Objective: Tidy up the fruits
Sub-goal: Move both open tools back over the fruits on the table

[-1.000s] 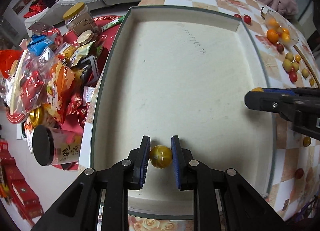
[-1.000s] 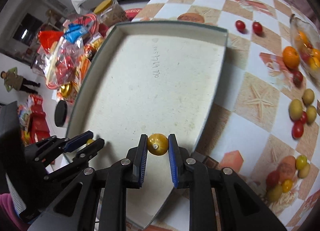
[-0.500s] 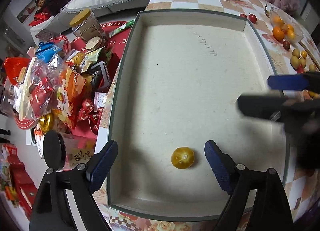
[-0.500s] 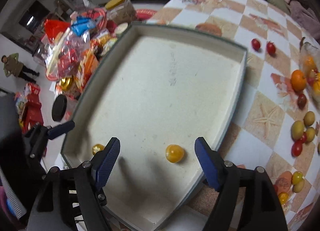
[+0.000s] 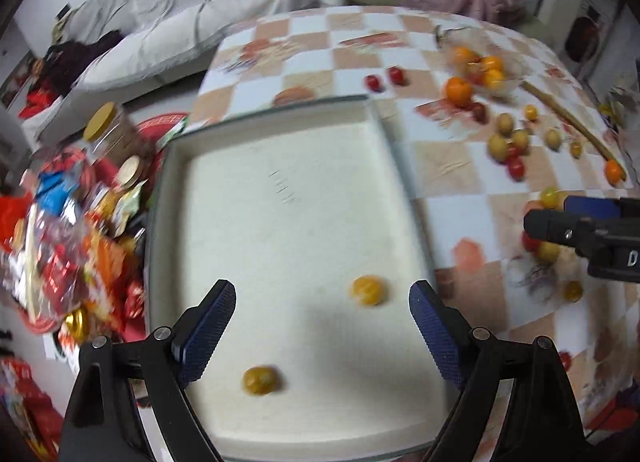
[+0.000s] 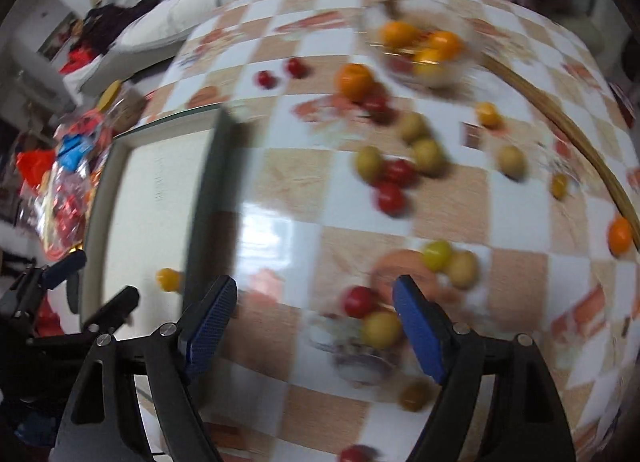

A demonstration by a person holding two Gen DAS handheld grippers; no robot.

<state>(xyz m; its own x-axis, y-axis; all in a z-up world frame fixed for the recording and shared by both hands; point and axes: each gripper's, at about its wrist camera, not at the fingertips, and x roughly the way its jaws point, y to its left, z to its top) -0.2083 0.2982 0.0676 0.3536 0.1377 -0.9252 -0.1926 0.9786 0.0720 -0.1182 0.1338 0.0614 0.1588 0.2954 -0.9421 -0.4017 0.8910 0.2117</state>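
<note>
Two yellow fruits [image 5: 369, 290] lay near the tray's [image 5: 280, 109] front edge. Both grippers, left [image 5: 322, 326] and right [image 6: 314, 320], gaped wide and empty; most fruit [image 6: 390, 177] remained scattered across the table [image 6: 280, 189].

Both fisheye views are evenly lit and bend strongly toward dark, vignetted corners. Motion blur smears the fruit [image 6: 390, 177] and snack bags [image 5: 60, 246]. A window glare shines on the tablecloth [image 6: 266, 229]. Soft shadows fall inside the tray [image 5: 280, 197].
</note>
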